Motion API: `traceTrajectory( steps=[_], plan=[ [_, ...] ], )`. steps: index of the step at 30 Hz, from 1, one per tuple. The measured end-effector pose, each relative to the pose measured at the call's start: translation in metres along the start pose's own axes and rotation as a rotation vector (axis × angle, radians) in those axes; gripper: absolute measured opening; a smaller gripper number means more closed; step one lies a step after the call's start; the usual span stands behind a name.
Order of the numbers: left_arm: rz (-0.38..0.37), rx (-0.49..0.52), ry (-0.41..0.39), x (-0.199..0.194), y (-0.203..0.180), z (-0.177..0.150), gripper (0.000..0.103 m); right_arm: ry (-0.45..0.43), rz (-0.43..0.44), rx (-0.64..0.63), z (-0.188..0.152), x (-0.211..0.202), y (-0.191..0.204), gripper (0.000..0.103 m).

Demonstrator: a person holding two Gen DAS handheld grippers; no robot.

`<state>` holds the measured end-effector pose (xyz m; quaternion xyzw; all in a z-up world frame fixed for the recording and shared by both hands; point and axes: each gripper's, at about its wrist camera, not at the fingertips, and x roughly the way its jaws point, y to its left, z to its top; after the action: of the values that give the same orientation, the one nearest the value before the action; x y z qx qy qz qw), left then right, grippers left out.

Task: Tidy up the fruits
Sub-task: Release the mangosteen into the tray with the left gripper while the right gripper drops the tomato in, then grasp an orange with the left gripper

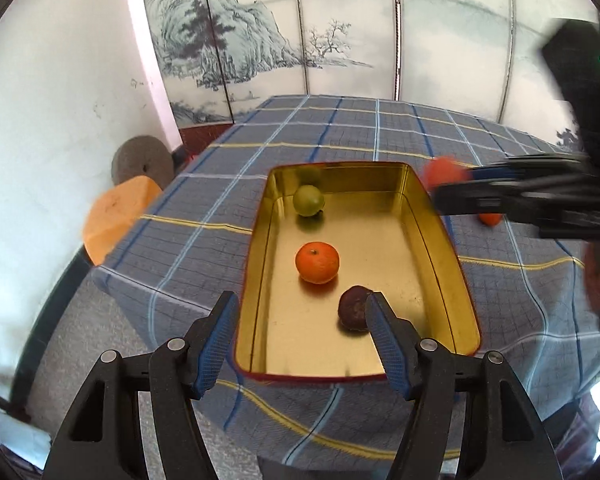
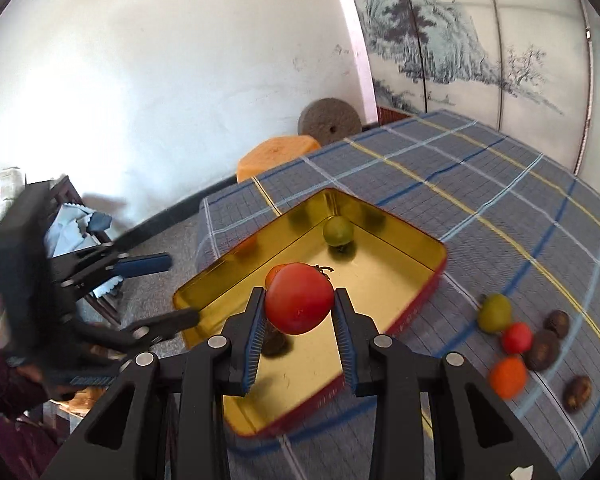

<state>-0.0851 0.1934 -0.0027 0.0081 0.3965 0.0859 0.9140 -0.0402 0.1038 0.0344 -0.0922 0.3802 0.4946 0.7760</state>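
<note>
A gold tin tray (image 1: 380, 240) (image 2: 380, 280) lies on the blue plaid tablecloth. In it are a green fruit (image 1: 308, 200) (image 2: 338, 231), an orange (image 1: 317, 262) and a dark purple fruit (image 1: 353, 307). My left gripper (image 1: 300, 304) (image 2: 182, 288) is open over the tray's near end, with the dark fruit just beside its right finger and untouched. My right gripper (image 2: 298, 294) (image 1: 452, 186) is shut on a red tomato (image 2: 300, 298) (image 1: 444, 172), held above the tray. The tomato hides most of the orange in the right wrist view.
Several loose fruits lie on the cloth right of the tray: a green one (image 2: 495, 313), a red one (image 2: 517, 338), an orange one (image 2: 508, 377) and dark ones (image 2: 543, 350). An orange stool (image 1: 116, 216) and a stone disc (image 1: 142, 160) stand past the table's left edge.
</note>
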Motion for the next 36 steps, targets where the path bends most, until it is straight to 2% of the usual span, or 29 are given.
traceTrajectory(
  steps=[9, 15, 16, 17, 20, 24, 27, 31, 34, 36],
  plan=[
    [0.072, 0.024, -0.005, -0.006, 0.004, -0.002, 0.067, 0.152, -0.026, 0.034, 0.026, 0.088, -0.006, 0.031],
    [0.089, 0.034, 0.009, -0.004, 0.004, -0.006, 0.067, 0.185, -0.044, 0.062, 0.034, 0.115, -0.013, 0.033],
    [0.090, 0.035, 0.011, -0.004, 0.003, -0.006, 0.067, 0.177, -0.040, 0.073, 0.036, 0.115, -0.014, 0.035],
    [0.090, 0.038, 0.013, -0.003, 0.002, -0.006, 0.067, 0.163, -0.027, 0.083, 0.037, 0.114, -0.014, 0.043],
    [0.093, 0.047, 0.019, -0.003, -0.002, -0.007, 0.068, 0.083, -0.003, 0.093, 0.040, 0.098, -0.010, 0.066],
    [0.095, 0.068, 0.017, -0.005, -0.009, -0.006, 0.069, -0.026, 0.007, 0.085, 0.033, 0.061, -0.006, 0.070],
    [0.088, 0.088, 0.015, -0.006, -0.016, -0.004, 0.070, -0.084, -0.035, 0.075, 0.009, 0.024, -0.009, 0.074],
    [0.045, 0.139, 0.000, -0.013, -0.031, -0.002, 0.070, -0.122, -0.153, 0.105, -0.042, -0.030, -0.033, 0.081],
    [-0.022, 0.193, -0.019, -0.019, -0.048, 0.004, 0.070, -0.104, -0.284, 0.182, -0.090, -0.070, -0.071, 0.082],
    [-0.088, 0.235, -0.028, -0.021, -0.065, 0.011, 0.070, -0.074, -0.413, 0.226, -0.122, -0.095, -0.102, 0.082]
  ],
)
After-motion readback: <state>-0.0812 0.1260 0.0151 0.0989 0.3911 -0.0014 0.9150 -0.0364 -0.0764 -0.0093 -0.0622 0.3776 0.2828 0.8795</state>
